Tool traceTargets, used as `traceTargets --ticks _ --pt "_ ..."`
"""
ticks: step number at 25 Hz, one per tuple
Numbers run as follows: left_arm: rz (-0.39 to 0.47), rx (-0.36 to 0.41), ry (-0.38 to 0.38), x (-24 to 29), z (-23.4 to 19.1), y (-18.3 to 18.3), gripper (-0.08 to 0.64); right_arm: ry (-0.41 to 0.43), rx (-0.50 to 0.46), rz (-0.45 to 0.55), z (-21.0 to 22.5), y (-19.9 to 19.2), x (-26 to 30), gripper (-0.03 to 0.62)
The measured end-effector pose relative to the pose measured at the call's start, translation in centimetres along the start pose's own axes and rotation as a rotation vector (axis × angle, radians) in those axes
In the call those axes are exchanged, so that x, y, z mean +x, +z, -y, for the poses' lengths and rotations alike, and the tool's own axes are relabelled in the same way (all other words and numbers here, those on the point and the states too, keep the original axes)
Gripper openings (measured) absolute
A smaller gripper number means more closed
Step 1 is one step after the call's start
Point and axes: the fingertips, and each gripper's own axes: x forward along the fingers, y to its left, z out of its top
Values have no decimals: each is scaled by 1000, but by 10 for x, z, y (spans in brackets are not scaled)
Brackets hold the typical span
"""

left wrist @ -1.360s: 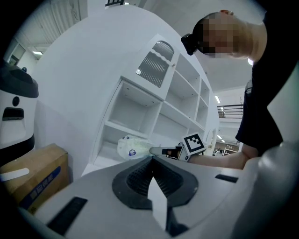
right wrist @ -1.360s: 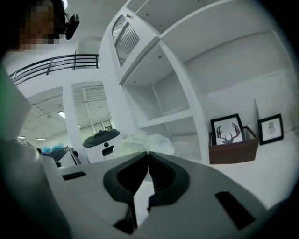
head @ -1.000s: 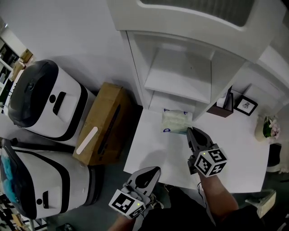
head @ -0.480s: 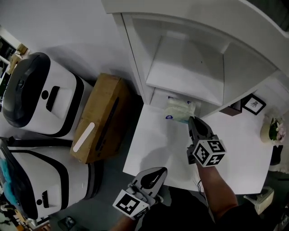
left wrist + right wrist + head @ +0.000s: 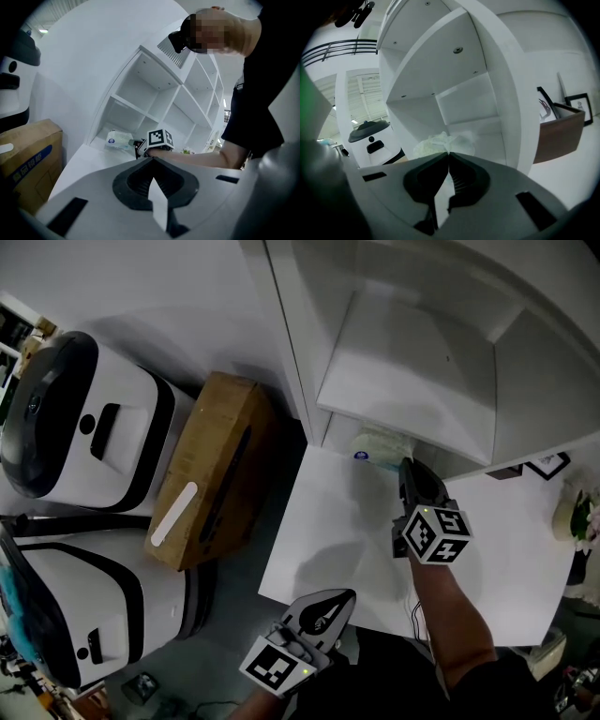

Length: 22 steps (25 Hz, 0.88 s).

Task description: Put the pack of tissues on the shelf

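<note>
The pack of tissues (image 5: 378,446), pale green-white with a blue mark, lies at the mouth of the lowest compartment of the white shelf unit (image 5: 405,381). My right gripper (image 5: 405,467) is shut on its near end, seen from the side in the left gripper view as the right gripper (image 5: 138,149) with the pack (image 5: 118,139) ahead of it. In the right gripper view the crumpled pack (image 5: 440,143) sits just past the closed jaws of the right gripper (image 5: 449,153). My left gripper (image 5: 345,597) hangs shut and empty off the front edge of the white table (image 5: 323,545).
A brown cardboard box (image 5: 211,484) lies on the floor left of the table, beside two large white machines (image 5: 80,423). A framed picture (image 5: 548,465) and a dark brown holder (image 5: 558,133) stand right of the shelf, with flowers (image 5: 583,517) at the far right edge.
My right gripper has carried the pack of tissues away from me, from the table top into the opening of the shelf's bottom compartment. The left gripper has stayed near the table's front edge.
</note>
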Motion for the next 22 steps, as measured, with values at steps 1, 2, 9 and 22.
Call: traceTargets --ticks 1,2,9,22 --pt "1 -4 2 1 -1 0 5 -6 -3 0 1 0 5 6" --pt "2 -7 3 1 -2 -1 5 -12 -6 -1 3 0 10 6" --pt "-8 -41 26 0 -5 -11 5 -41 -19 5 12 1 36 6" --pt "-9 -67 66 -6 -5 -25 5 -63 16 -11 21 -9 51 8"
